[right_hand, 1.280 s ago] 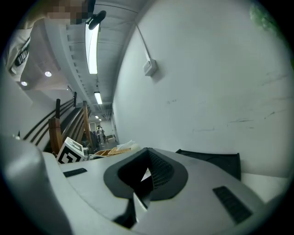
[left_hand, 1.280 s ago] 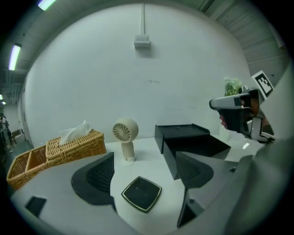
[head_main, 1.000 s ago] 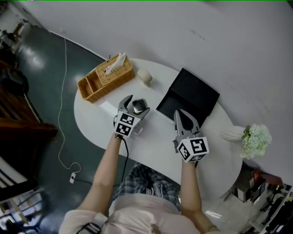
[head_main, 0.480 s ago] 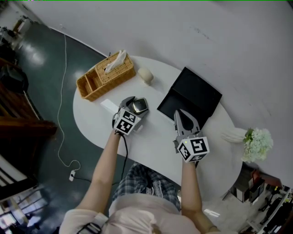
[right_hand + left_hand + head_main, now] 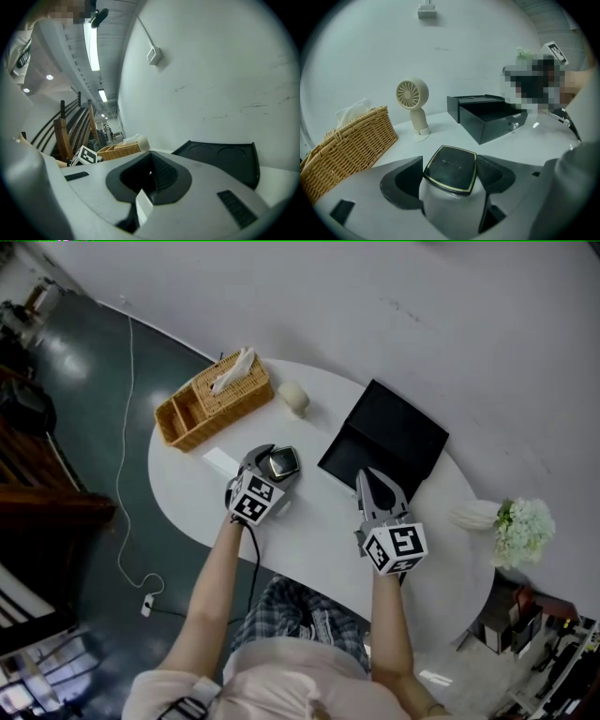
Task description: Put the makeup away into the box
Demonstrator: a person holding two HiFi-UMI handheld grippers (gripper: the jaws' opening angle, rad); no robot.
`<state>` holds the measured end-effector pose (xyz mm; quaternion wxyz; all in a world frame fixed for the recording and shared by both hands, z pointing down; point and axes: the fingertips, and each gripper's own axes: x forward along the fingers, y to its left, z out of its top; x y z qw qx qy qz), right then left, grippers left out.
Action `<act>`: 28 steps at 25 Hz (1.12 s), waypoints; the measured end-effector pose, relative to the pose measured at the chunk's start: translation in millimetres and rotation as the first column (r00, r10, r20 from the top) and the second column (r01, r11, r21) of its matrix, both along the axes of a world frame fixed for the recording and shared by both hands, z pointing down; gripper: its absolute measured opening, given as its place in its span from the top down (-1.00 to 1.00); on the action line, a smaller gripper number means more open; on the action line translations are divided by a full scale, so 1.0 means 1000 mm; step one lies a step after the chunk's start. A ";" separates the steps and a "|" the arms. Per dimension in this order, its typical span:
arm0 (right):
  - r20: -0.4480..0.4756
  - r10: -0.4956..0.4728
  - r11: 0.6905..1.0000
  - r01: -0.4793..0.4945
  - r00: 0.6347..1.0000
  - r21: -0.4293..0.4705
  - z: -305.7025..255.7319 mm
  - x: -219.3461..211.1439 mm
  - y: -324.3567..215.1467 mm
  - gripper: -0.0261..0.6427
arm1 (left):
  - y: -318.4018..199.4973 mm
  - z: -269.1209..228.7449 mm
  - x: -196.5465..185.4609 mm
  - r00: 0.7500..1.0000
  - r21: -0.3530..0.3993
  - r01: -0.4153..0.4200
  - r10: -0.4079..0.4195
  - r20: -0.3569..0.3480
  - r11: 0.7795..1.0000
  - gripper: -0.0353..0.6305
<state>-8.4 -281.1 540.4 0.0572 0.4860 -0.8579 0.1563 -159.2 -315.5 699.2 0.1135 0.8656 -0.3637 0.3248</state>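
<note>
The jar (image 5: 450, 162) stood on the white table (image 5: 314, 521), to the left of the open black box (image 5: 384, 439) and well apart from it. The left gripper (image 5: 279, 465) had its jaws wide on either side of the jar and was closing them, with no clear squeeze yet and the jar's weight on the table. The right gripper (image 5: 370, 476) hung near the box with its jaws together and nothing in them.

The jar looked like thick frosted glass under a hard, glossy black lid with a gold edge, so it was probably heavy for its size, stiff and slick. It would likely chip if knocked against the box wall. The frosted body below the lid seemed the better place to grip, as the lid might twist or lift off.

The head view gave the layout, with the basket (image 5: 211, 399) behind. Only the left gripper view showed the jaws flanking the jar and a small fan (image 5: 412, 98) standing beyond it. The right gripper view alone showed the round hollows in the box's raised lid (image 5: 225, 159).
</note>
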 end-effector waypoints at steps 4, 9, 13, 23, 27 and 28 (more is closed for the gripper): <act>0.001 0.004 1.000 -0.004 1.000 0.002 -0.001 0.003 0.002 0.87 | 0.004 -0.018 -0.003 0.999 0.045 0.037 -0.036 -0.031 0.998 -0.23; -0.001 0.014 1.000 -0.014 1.000 0.009 -0.005 0.005 0.006 0.88 | 0.007 -0.055 -0.003 0.996 0.106 0.061 -0.053 -0.072 0.993 -0.23; -0.006 0.035 0.999 -0.035 0.999 0.019 -0.010 0.013 0.006 0.88 | 0.008 -0.090 0.008 0.993 0.154 0.055 -0.038 -0.109 0.986 -0.23; -0.019 0.124 0.992 -0.123 0.992 0.037 -0.021 0.051 0.012 0.87 | 0.003 -0.139 0.079 0.982 0.216 -0.069 0.105 -0.158 0.974 -0.23; -0.023 0.167 0.985 -0.166 0.986 0.035 -0.021 0.071 0.016 0.87 | 0.002 -0.142 0.115 0.972 0.213 -0.134 0.170 -0.162 0.968 -0.23; -0.024 0.178 0.984 -0.178 0.984 0.034 -0.021 0.076 0.017 0.87 | 0.002 -0.140 0.123 0.970 0.207 -0.148 0.183 -0.161 0.967 -0.23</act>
